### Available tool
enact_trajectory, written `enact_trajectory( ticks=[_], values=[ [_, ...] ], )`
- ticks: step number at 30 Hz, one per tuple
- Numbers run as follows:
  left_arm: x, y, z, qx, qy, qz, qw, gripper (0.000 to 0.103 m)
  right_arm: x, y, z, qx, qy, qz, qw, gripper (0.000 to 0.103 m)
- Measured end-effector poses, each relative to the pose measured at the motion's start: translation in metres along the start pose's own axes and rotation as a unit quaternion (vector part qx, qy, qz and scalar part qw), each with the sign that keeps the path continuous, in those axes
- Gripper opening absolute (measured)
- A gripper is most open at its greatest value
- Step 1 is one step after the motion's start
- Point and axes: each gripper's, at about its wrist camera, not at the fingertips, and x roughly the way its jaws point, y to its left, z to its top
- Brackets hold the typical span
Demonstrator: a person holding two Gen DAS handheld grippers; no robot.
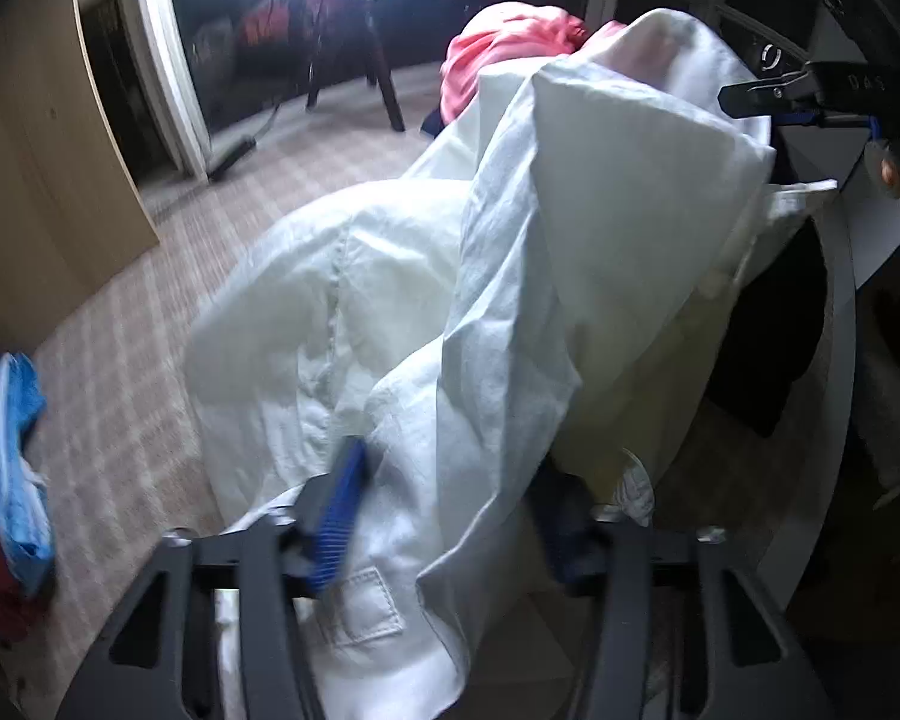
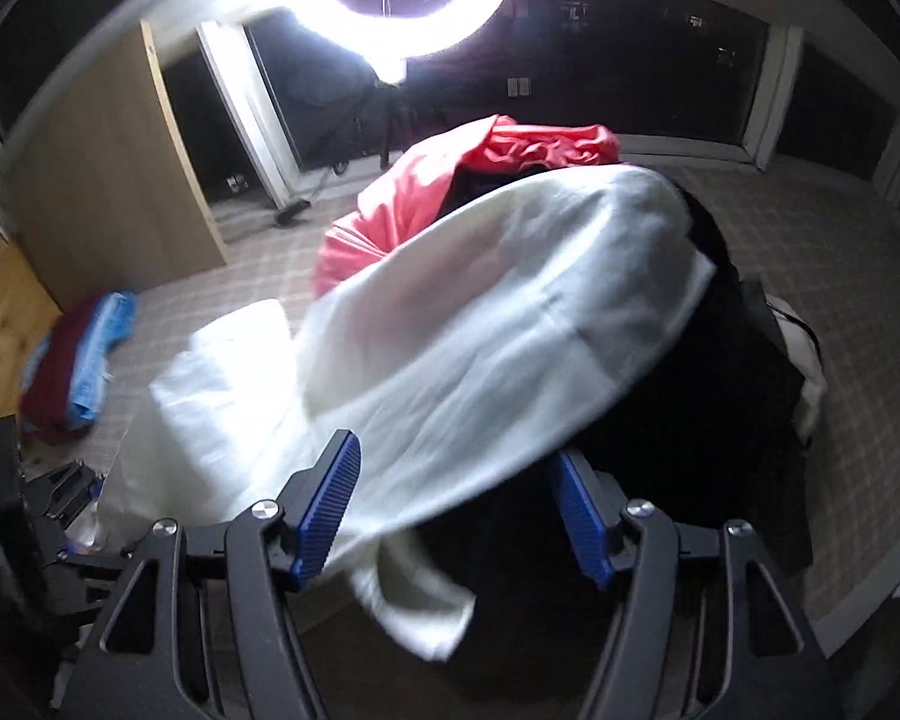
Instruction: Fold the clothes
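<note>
Now | one white garment [image 1: 450, 312] between both grippers' part-open jaws, grip unclear | one pink garment [image 2: 426, 204]

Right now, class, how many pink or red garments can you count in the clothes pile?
1: a pink-red garment lies at the far side of the pile, behind the white garment. More may be hidden under the white and dark cloth.

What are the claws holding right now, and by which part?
The white garment runs through left claw and right claw near its edge; actual grip cannot be told.
</note>
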Motion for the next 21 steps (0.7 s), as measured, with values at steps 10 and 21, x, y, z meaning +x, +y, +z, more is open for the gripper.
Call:
enact_trajectory(
  ticks=[10,21],
  values=[
    [-0.085,0.053,-0.012,-0.067,-0.092,-0.01,0.9934,0.004,-0.07,0.018,0.025,-0.021,-0.133,0.077,0.988,0.005],
    [-0.225,0.138,-0.037,-0.135,-0.212,0.057,0.9662,0.003,-0.153,0.142,0.054,-0.127,-0.186,0.199,0.954,0.004]
  ],
)
